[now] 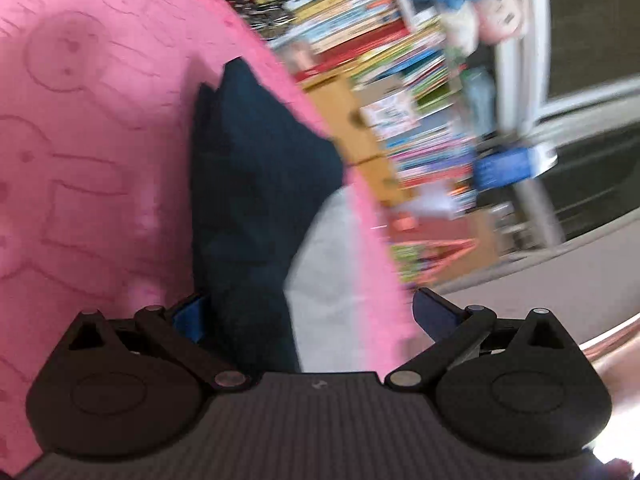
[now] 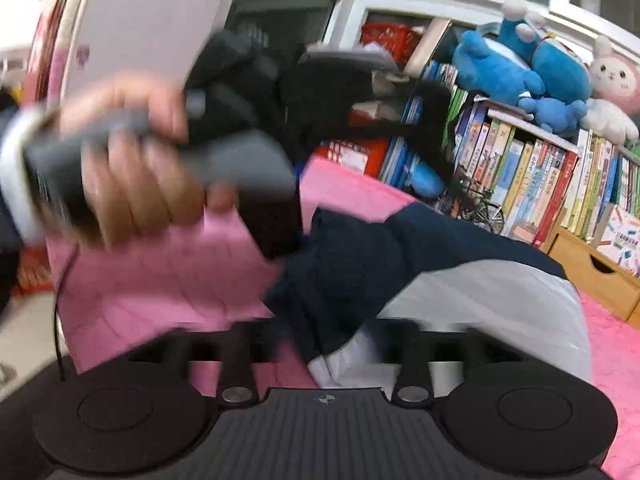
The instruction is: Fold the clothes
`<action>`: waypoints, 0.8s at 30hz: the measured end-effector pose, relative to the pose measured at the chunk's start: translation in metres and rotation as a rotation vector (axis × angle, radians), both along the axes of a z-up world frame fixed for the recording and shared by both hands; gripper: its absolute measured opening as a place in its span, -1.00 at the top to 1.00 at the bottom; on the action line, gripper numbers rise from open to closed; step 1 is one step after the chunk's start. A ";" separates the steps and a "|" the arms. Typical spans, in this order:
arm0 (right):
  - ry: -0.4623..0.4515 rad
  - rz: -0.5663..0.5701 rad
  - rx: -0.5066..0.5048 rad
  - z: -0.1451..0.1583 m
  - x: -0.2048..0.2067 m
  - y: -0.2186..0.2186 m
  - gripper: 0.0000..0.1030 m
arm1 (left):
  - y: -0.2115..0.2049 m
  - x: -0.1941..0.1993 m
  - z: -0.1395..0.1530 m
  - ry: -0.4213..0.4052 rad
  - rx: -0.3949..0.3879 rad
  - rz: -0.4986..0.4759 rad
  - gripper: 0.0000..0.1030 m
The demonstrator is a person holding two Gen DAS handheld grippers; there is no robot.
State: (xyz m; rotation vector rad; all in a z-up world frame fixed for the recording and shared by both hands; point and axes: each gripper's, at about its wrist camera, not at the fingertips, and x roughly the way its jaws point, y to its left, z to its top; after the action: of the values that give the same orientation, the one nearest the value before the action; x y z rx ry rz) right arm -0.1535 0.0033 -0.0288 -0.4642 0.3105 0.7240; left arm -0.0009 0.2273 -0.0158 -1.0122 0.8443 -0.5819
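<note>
A navy and light grey garment (image 1: 256,184) lies on the pink blanket (image 1: 88,128). In the left wrist view my left gripper (image 1: 312,312) is open, its fingers wide apart, with the navy cloth running between them. In the right wrist view the garment (image 2: 360,264) lies bunched, navy part left, grey part (image 2: 492,304) right. My right gripper (image 2: 324,340) has its arms spread wide over the cloth and looks open; its fingertips are blurred. The left gripper (image 2: 276,232), held by a hand (image 2: 132,176), hovers at the garment's far left end.
A shelf of books (image 2: 540,184) with blue and pink plush toys (image 2: 532,76) on top stands behind the bed. A wooden drawer box (image 2: 596,276) sits at right. Windows (image 1: 592,40) are behind. The pink blanket (image 2: 168,280) covers the bed.
</note>
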 end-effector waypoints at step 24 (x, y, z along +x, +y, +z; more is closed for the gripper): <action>-0.035 -0.134 0.210 0.034 0.028 -0.027 0.76 | 0.001 0.000 0.013 0.005 0.068 -0.009 -1.00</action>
State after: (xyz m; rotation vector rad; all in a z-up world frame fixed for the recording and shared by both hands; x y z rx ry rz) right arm -0.1253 -0.0236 0.0048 -0.2541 0.2277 0.6092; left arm -0.0005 0.2279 -0.0024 -0.9483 0.8679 -0.5550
